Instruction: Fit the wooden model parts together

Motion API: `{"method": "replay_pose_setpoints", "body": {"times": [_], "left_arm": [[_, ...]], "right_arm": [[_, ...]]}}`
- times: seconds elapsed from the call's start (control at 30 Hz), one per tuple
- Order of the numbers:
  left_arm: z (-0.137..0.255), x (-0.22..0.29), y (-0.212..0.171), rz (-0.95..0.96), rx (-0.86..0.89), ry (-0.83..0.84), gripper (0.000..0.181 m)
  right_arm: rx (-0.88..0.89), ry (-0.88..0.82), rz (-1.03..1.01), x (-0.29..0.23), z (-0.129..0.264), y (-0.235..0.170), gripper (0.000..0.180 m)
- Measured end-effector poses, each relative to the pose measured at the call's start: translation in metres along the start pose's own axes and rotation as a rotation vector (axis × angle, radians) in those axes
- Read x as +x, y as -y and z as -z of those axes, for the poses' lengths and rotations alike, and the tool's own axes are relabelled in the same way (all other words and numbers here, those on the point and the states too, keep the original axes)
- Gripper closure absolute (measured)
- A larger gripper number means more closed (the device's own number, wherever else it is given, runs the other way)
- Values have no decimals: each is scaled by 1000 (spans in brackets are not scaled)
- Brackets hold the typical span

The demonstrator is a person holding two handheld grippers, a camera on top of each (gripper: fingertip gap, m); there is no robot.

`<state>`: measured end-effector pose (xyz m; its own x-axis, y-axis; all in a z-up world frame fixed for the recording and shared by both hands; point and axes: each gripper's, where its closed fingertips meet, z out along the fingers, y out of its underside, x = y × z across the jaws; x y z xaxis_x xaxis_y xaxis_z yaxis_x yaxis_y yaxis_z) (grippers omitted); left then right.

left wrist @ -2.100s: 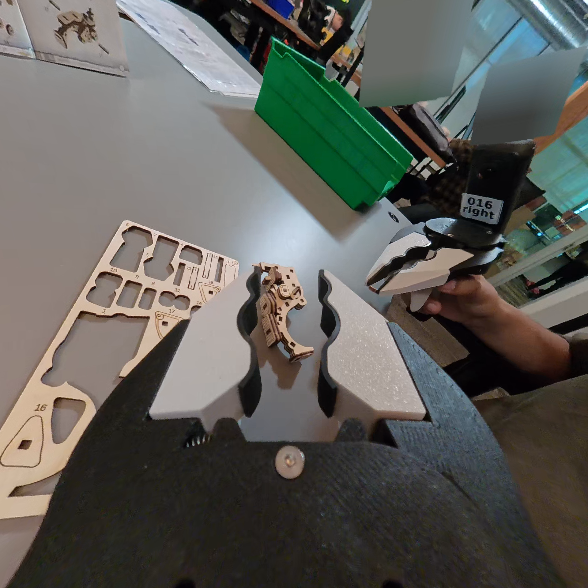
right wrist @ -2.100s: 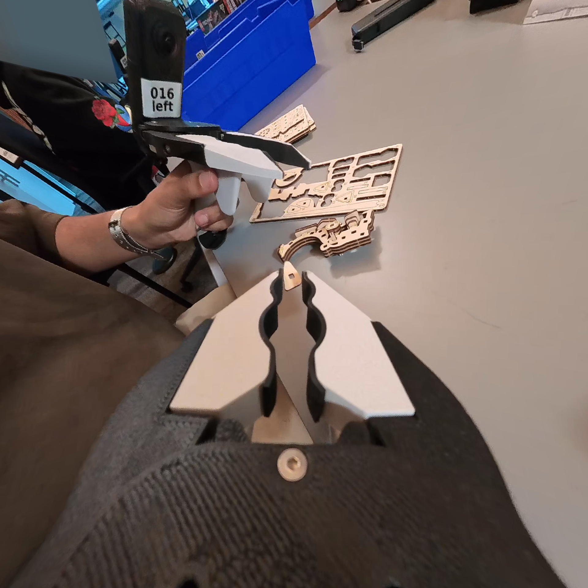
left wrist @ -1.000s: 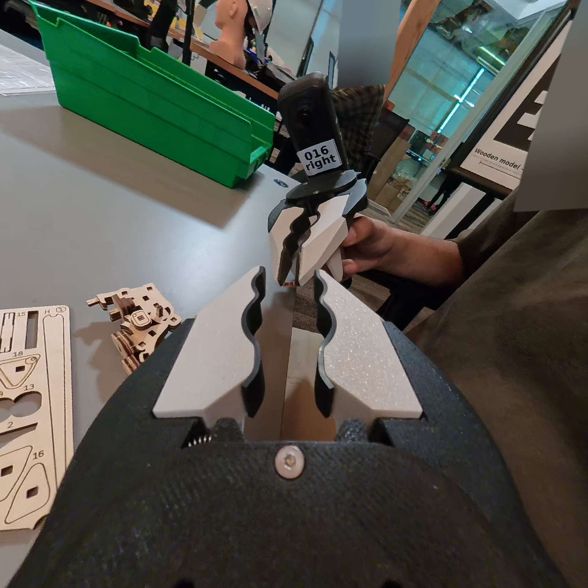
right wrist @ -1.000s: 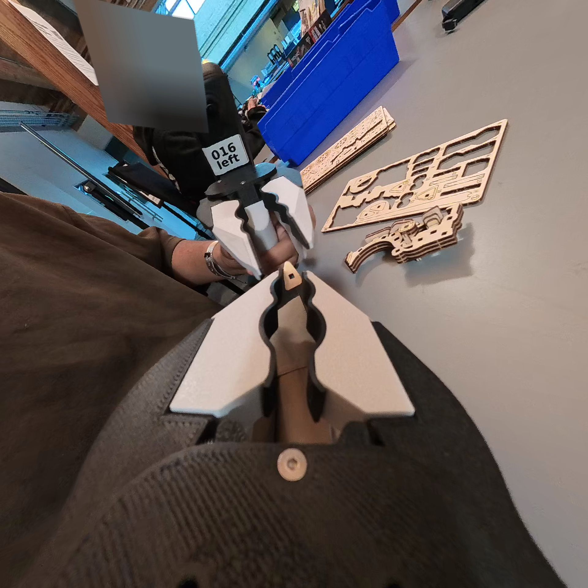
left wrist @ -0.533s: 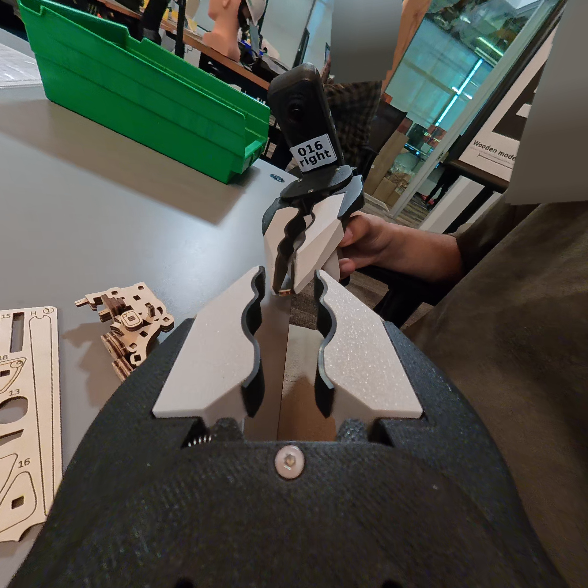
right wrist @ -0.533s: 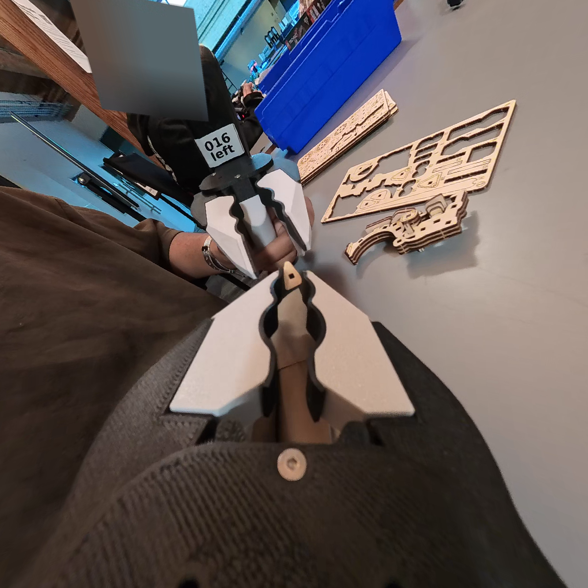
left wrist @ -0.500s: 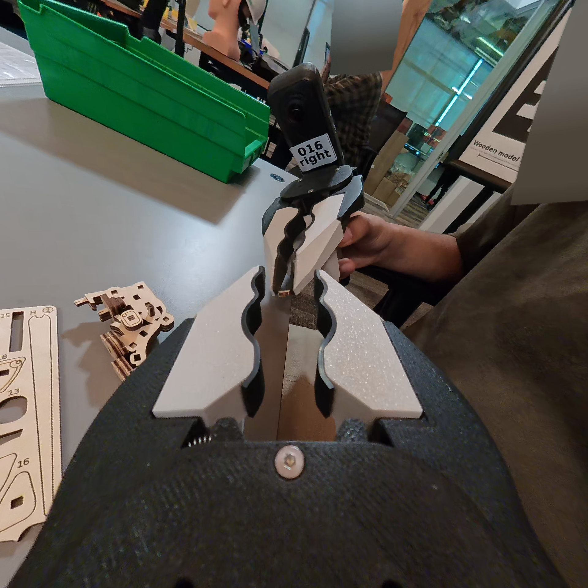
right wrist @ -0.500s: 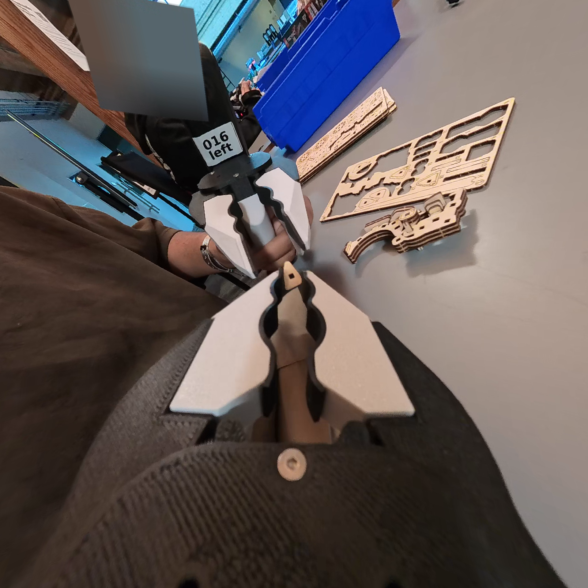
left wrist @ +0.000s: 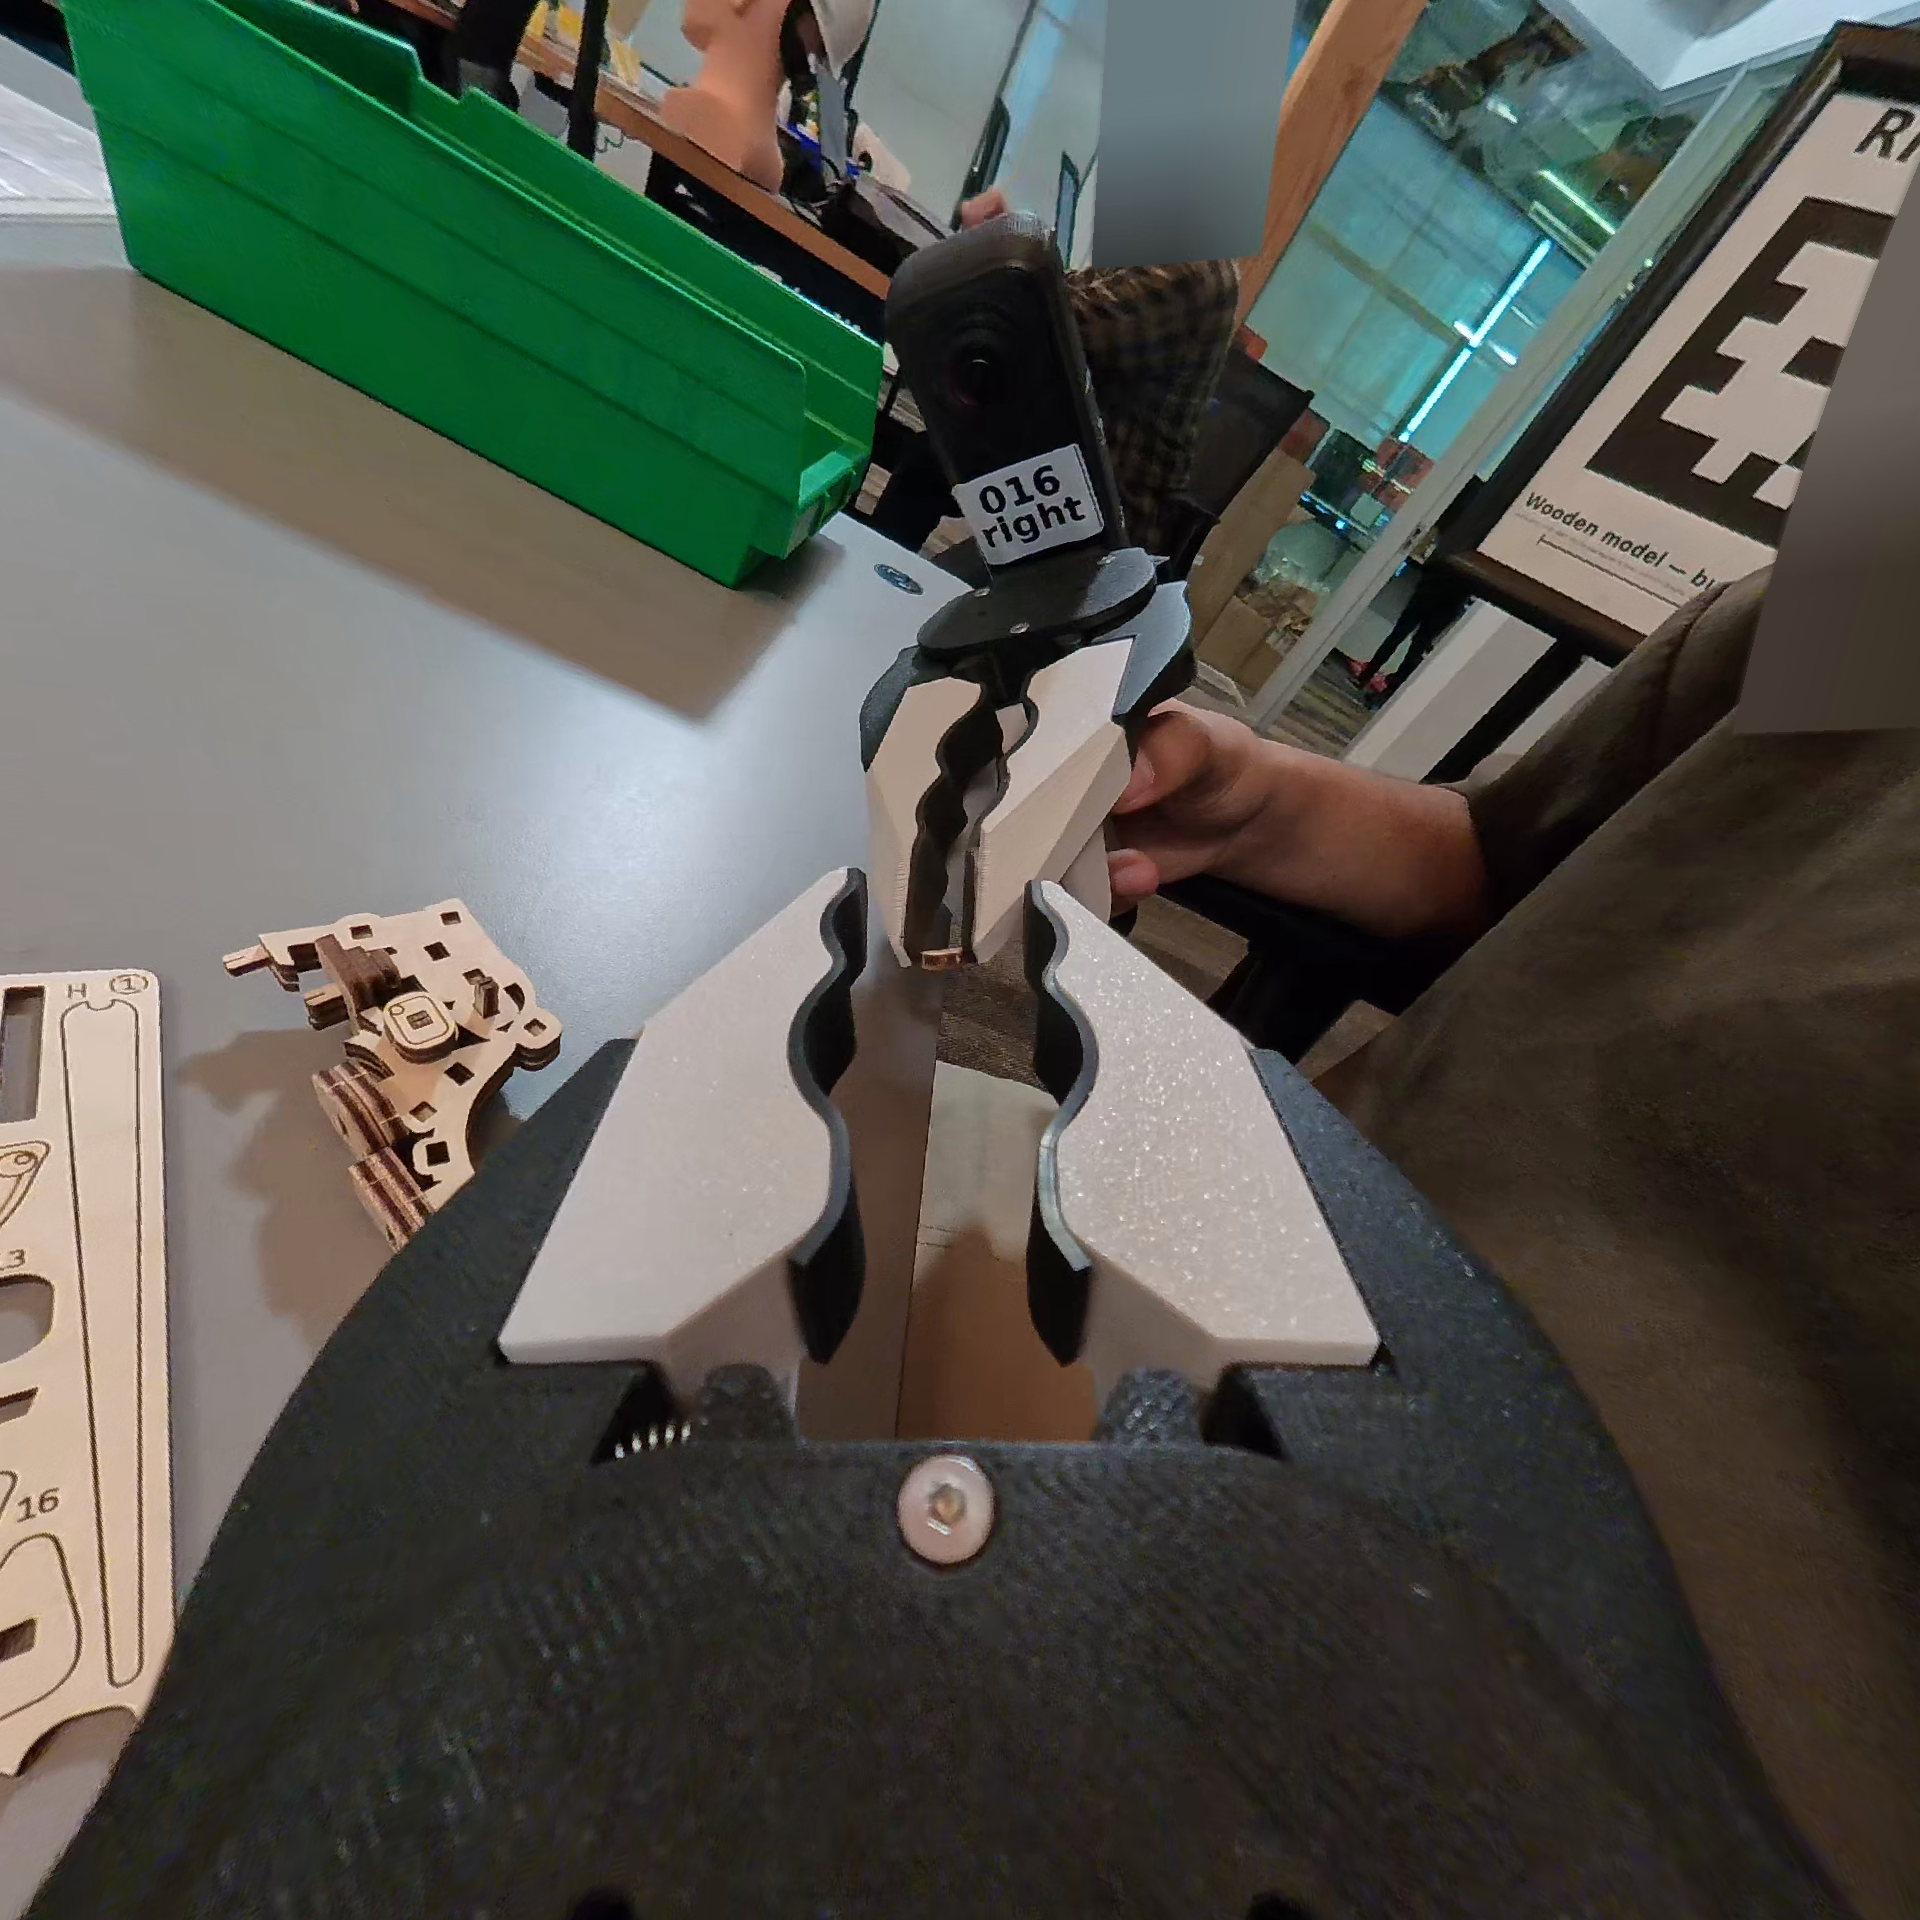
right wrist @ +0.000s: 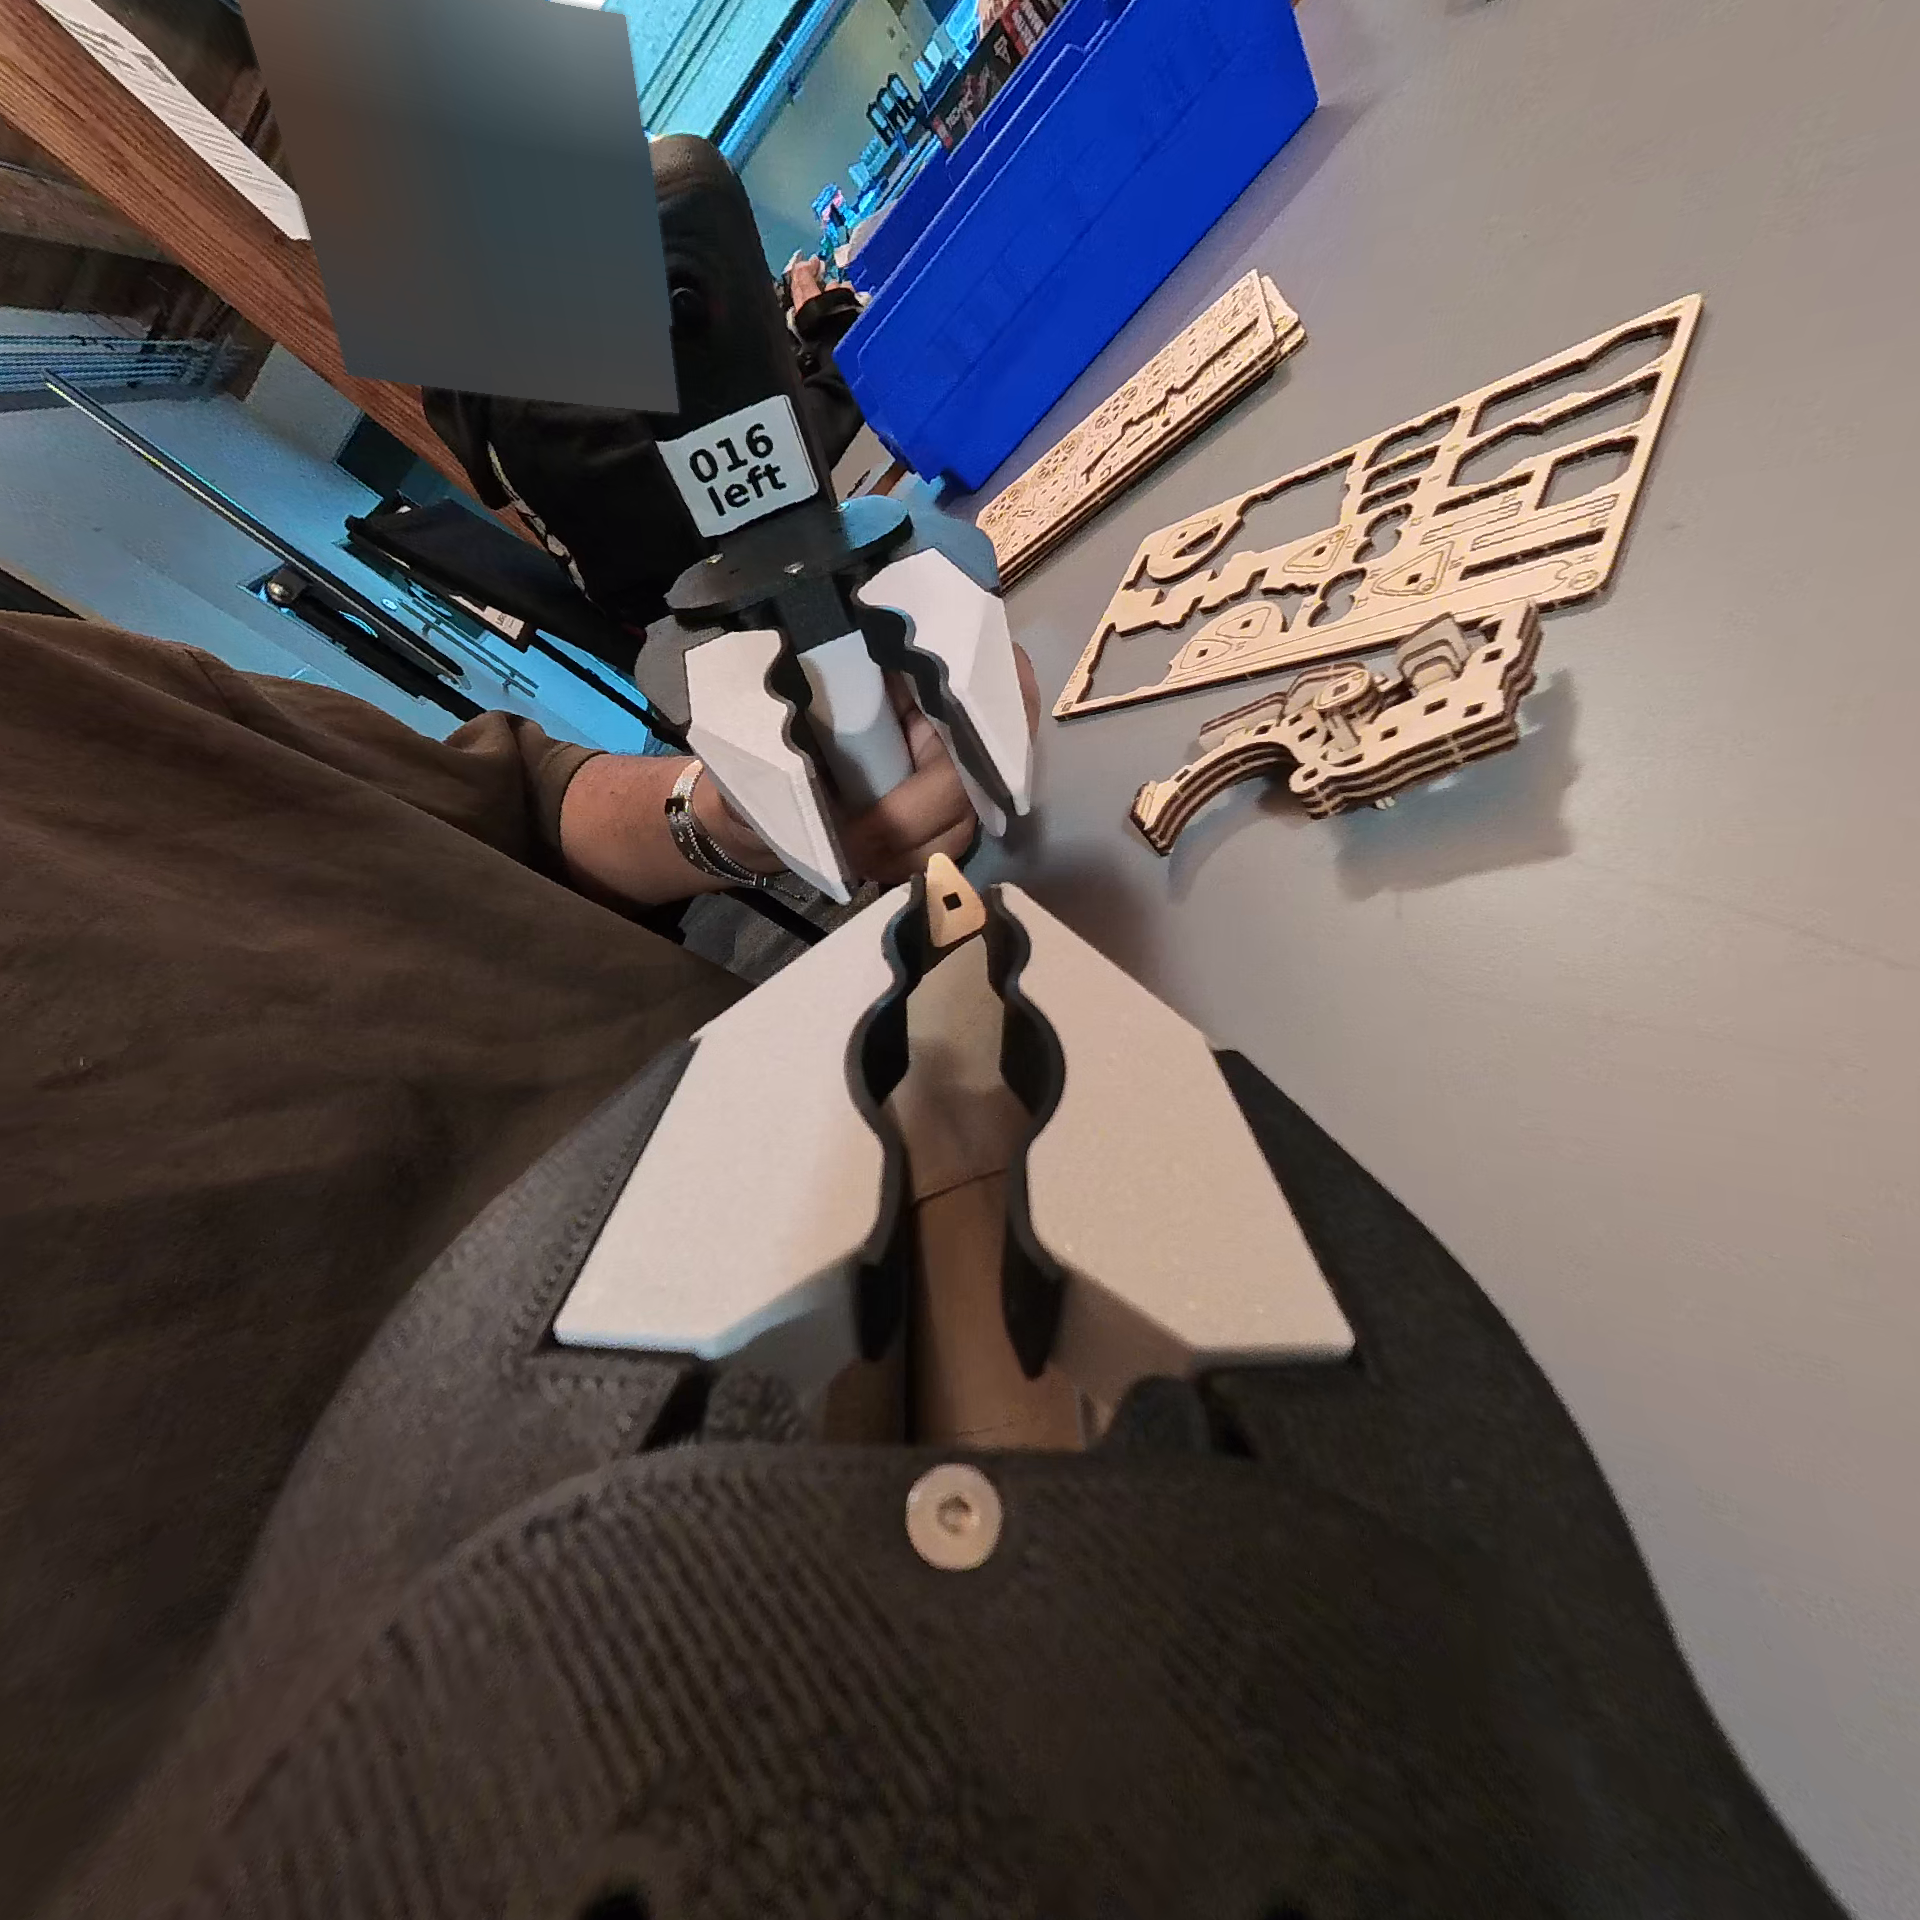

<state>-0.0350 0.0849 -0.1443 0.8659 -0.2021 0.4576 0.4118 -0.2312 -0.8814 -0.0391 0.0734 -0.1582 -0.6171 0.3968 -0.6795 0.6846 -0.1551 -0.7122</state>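
Handover seems the step in hand: right tongs (right wrist: 948, 914) pinch a small wooden piece (right wrist: 952, 902) above the tabletop (right wrist: 1558, 1039) edge; left tongs (left wrist: 943, 935) — spread, empty — face it; half-built model (right wrist: 1351, 738) lies apart; next, closing gently on the piece.

Table (left wrist: 312, 665) smooth matt grey laminate. Left gripper (left wrist: 940, 971) body coarse layered black printed plastic, fingers (left wrist: 707, 1122) pale matt grainy plastic with black wavy pads, bright metal screw (left wrist: 940, 1509) at hinge. Right gripper (right wrist: 951, 914) same make. Small wooden piece (right wrist: 951, 912) pale raw plywood. Model assembly (right wrist: 1340, 732) layered laser-cut plywood, dark burnt edges. Cut-out sheet (right wrist: 1382, 499) thin flat plywood. Green bin (left wrist: 468, 312) and blue bin (right wrist: 1060, 208) slightly glossy plastic. Sleeve (right wrist: 260, 883) brown matt cloth
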Motion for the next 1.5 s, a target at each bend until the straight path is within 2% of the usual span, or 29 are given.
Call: {"method": "replay_pose_setpoints", "body": {"times": [1.0, 1.17, 1.27, 1.37, 1.5], "left_arm": [[1, 1, 2, 39, 30, -30, 150], [4, -8, 11, 31, 96, 38, 130], [6, -10, 14, 49, 111, 40, 127], [9, -13, 16, 43, 120, 60, 124], [26, -23, 38, -113, 207, 196, 124]], "right_arm": [[8, 25, -26, -5, 0, 0, 170], [6, 12, -17, -3, 0, 0, 170], [18, -7, -11, 1, 1, 2, 170], [59, -29, -16, 8, 3, 11, 170], [226, -53, -28, 17, 4, 44, 170]]}}
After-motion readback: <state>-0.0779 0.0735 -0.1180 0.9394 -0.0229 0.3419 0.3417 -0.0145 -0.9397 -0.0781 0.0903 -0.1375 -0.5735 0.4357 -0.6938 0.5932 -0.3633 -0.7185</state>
